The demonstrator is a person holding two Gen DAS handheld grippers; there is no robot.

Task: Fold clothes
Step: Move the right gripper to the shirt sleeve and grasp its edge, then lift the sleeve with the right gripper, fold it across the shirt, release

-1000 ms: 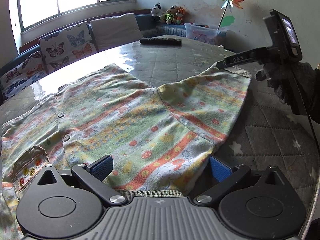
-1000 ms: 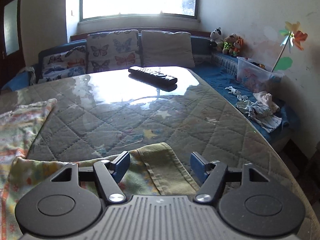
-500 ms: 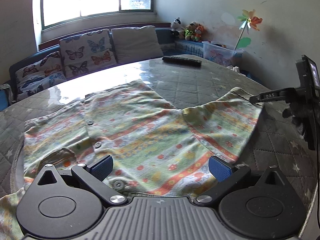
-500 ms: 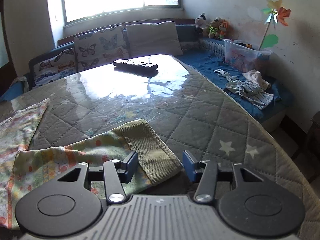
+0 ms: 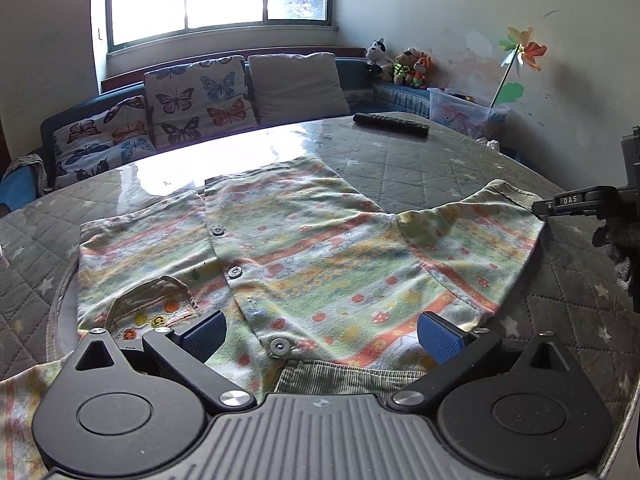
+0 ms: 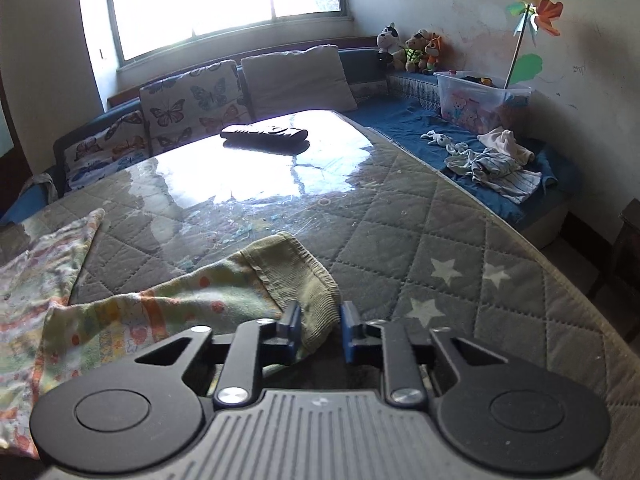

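Note:
A child's striped, buttoned shirt [image 5: 320, 248] lies spread on the quilted table [image 5: 420, 168]. My left gripper [image 5: 320, 336] hovers open above its near edge, pads either side of the lowest button, just beyond the ribbed olive collar [image 5: 340, 378]. In the right wrist view the shirt's sleeve [image 6: 120, 312] stretches leftward, and its ribbed olive cuff [image 6: 296, 264] runs in between the blue pads. My right gripper [image 6: 320, 326] is shut on that cuff. The left wrist view shows the right gripper [image 5: 544, 206] at the sleeve end, with a gloved hand [image 5: 616, 236] behind it.
A black remote [image 6: 264, 134] lies at the far side of the table. The table's right edge [image 6: 560, 272] drops off to a blue sofa with loose clothes [image 6: 492, 164] and a plastic toy box [image 6: 476, 100]. Butterfly cushions [image 5: 200, 104] line the back.
My right gripper's jaws have closed from wide apart onto the sleeve cuff. The left gripper has pulled back toward the collar, still open, so more of the shirt shows.

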